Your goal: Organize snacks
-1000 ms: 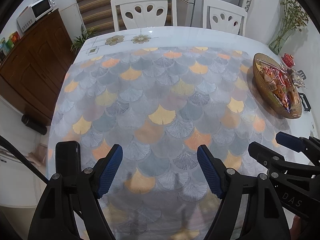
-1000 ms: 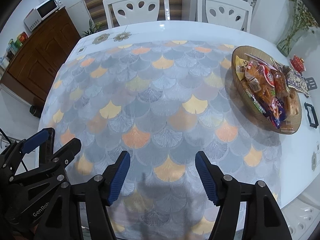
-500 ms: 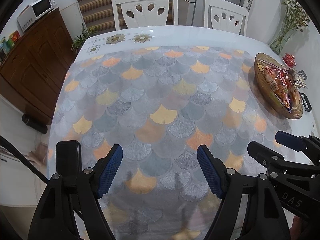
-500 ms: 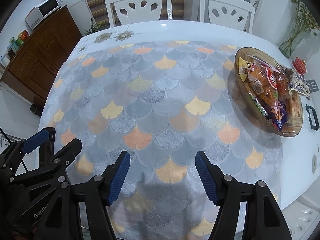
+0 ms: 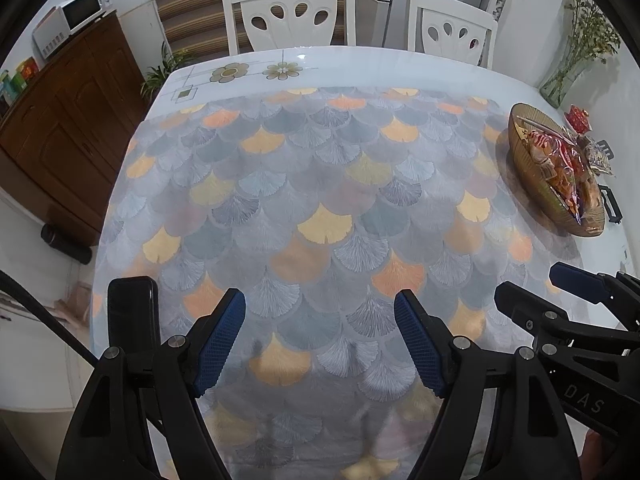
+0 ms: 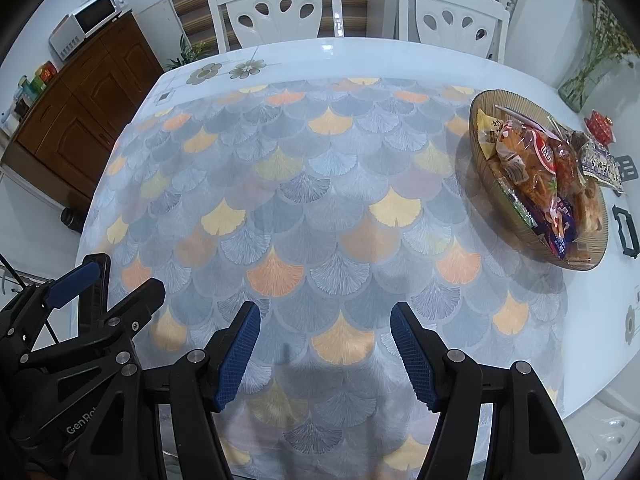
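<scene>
A ribbed amber bowl (image 6: 480,128) heaped with wrapped snacks (image 6: 532,160) stands at the right side of the table; the left wrist view shows the same bowl (image 5: 520,152) at its far right. One grey snack packet (image 6: 600,164) lies over the bowl's far rim. My right gripper (image 6: 325,320) hovers open over the patterned cloth near the front edge, with nothing between its blue pads. My left gripper (image 5: 320,320) is open and empty beside it, on its left. Both are well short of the bowl.
A fan-patterned cloth (image 6: 280,184) covers most of the white table (image 6: 320,52). A black phone (image 5: 132,312) lies at the front left edge. Two white chairs (image 6: 276,8) stand behind; a glass vase (image 6: 580,84), a red ornament (image 6: 600,128) and black clips (image 6: 626,232) sit at the right.
</scene>
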The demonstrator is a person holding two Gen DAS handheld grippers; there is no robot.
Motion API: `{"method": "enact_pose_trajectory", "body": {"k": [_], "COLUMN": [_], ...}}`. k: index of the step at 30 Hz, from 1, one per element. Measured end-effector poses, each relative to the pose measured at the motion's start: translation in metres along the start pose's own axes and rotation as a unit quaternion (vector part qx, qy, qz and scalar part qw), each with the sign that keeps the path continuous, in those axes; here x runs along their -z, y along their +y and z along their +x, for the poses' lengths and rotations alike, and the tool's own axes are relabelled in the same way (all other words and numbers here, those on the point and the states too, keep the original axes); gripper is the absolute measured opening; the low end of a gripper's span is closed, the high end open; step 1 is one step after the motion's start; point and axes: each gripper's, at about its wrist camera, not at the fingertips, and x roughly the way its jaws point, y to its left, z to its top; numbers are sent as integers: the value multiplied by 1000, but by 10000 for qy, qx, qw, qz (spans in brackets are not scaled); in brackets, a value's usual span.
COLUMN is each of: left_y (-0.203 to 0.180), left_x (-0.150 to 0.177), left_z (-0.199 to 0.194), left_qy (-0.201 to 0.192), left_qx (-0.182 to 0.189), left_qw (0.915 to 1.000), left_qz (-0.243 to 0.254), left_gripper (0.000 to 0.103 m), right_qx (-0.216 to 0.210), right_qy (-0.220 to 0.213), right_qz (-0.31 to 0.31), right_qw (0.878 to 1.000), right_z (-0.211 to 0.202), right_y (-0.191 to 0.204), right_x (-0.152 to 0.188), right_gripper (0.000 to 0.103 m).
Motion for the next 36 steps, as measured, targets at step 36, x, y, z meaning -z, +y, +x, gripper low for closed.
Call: {"method": "enact_pose_trajectory", "body": {"k": [36], "left_y": [-3], "left_x": [1], "left_z": [4], "left_qy": [127], "left_qx": [-2], "left_qw": [9999], "left_qz": [41], "left_gripper": [76], "right_qx": [-2], "right_qy": [14], "right_qz": [1], "right_qw": [10000], "right_z": [-1], "right_y": [0], "right_x": [4], "right_gripper": [66]}}
